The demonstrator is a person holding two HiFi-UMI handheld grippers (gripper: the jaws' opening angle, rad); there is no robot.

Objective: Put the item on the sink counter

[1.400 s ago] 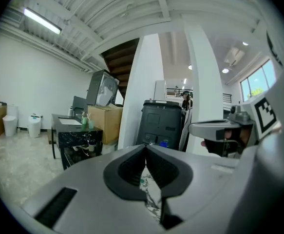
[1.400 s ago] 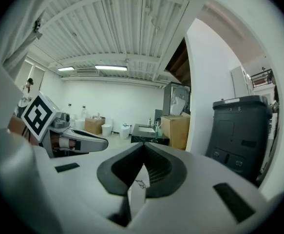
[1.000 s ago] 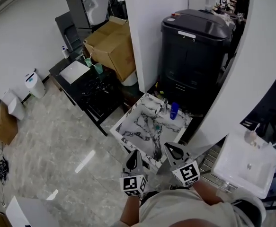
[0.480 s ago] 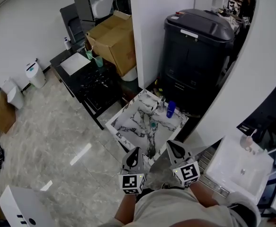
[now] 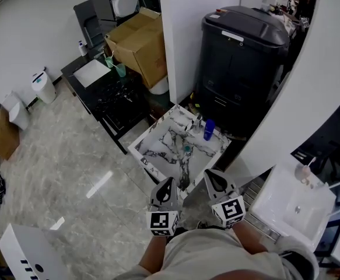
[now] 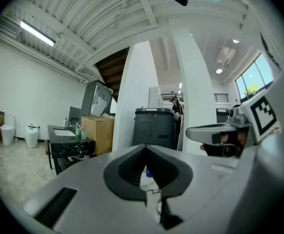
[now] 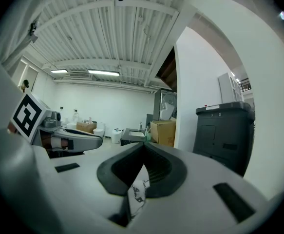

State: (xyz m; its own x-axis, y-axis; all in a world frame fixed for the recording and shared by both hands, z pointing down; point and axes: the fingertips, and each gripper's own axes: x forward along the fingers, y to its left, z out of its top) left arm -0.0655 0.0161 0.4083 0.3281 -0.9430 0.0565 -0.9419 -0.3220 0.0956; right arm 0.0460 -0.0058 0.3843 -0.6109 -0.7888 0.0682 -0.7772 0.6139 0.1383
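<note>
Left gripper (image 5: 169, 182) and right gripper (image 5: 209, 175), both clamped shut on nothing, hang just short of the marble sink counter's (image 5: 158, 150) near corner. The blue bottle (image 5: 209, 129) stands at its far edge, beside the black bin (image 5: 239, 69). Open floor (image 5: 70, 156) lies to the left.

Bright, even indoor light.
Glare streaks the floor (image 5: 70, 156) left of the black bin (image 5: 244, 63); gripper views warp and darken at edges.
</note>
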